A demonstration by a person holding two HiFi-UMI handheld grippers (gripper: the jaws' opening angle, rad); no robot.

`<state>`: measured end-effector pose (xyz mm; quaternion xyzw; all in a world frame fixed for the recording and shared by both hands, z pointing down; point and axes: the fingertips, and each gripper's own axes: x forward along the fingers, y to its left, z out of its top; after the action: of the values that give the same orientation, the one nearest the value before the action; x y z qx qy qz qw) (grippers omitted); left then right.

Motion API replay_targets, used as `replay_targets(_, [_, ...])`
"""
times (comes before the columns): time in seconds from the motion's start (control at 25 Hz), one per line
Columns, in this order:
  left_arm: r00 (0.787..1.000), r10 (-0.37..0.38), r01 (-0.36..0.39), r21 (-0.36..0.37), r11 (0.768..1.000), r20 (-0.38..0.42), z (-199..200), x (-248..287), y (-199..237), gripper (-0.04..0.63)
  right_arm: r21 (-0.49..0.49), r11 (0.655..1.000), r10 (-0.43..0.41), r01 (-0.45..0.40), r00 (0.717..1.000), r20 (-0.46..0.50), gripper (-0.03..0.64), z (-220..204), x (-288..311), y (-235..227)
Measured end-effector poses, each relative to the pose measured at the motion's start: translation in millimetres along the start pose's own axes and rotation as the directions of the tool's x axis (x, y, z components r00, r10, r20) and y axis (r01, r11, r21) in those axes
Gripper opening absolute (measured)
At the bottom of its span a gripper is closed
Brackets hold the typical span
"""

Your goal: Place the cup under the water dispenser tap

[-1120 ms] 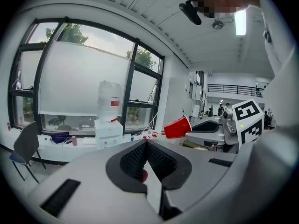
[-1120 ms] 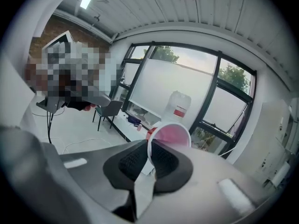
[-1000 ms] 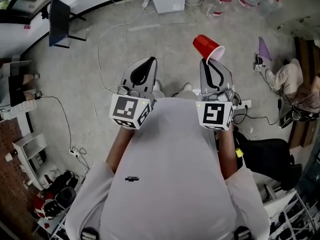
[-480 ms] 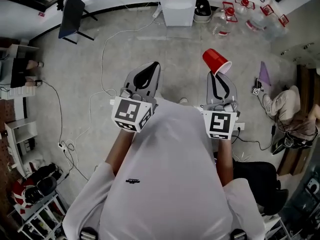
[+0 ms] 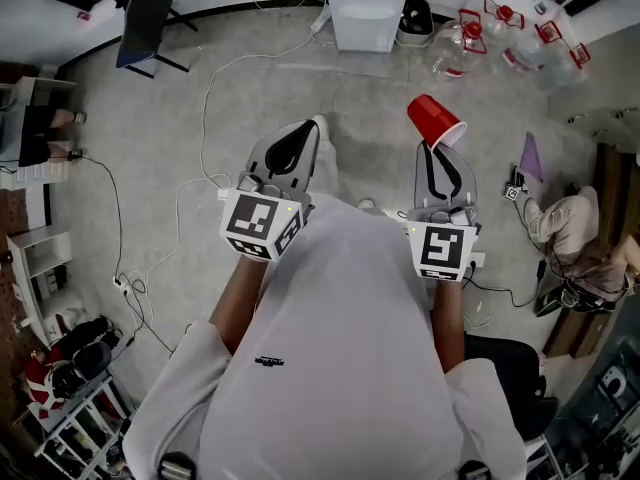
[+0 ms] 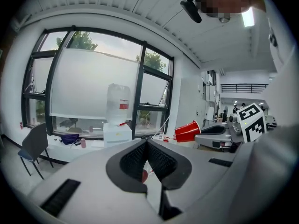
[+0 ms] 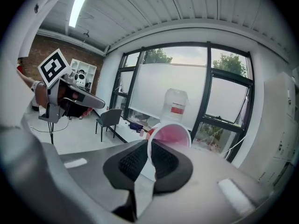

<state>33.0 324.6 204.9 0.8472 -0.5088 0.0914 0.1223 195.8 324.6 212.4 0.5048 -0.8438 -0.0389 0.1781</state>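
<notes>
The red cup (image 5: 436,121) lies tilted on its side in the air, its rim pinched by my right gripper (image 5: 433,150), which is shut on it. In the right gripper view the cup's white-edged rim (image 7: 169,133) stands between the pads, mouth toward the camera. The white water dispenser (image 5: 365,10) with its clear bottle (image 7: 176,105) stands ahead by the window wall, well beyond both grippers. My left gripper (image 5: 311,129) is level beside the right one, shut and holding nothing; its pads (image 6: 140,155) meet at the tip. From it the cup (image 6: 187,131) shows to the right.
A dark chair (image 5: 148,16) stands at the far left by the white counter (image 5: 60,13). Cables (image 5: 205,108) trail over the grey floor. Empty water bottles (image 5: 478,30) lie right of the dispenser. A person (image 5: 572,226) sits at the right edge. Shelving (image 5: 45,283) lines the left.
Both grippers have moved forward across the floor toward the dispenser, which now shows fuller at the top of the head view. The cup stays in the right gripper.
</notes>
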Motion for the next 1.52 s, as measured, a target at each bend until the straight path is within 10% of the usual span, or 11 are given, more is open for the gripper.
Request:
replay_targets(0.84, [0.986, -0.162, 0.156, -0.119, 0.981, -0.042, 76.7, 211.9, 208.8, 0.002, -0.005, 0.995, -0.097, 0.098, 0.98, -0.175, 0.034, 55.0, 272.0, -63.2])
replay_targets(1.52, [0.982, -0.171, 0.161, -0.128, 0.979, -0.075, 90.9, 267.3, 238.1, 0.002, -0.047, 0.998, -0.037, 0.028, 0.979, -0.202, 0.034, 59.1, 351.3, -90.0])
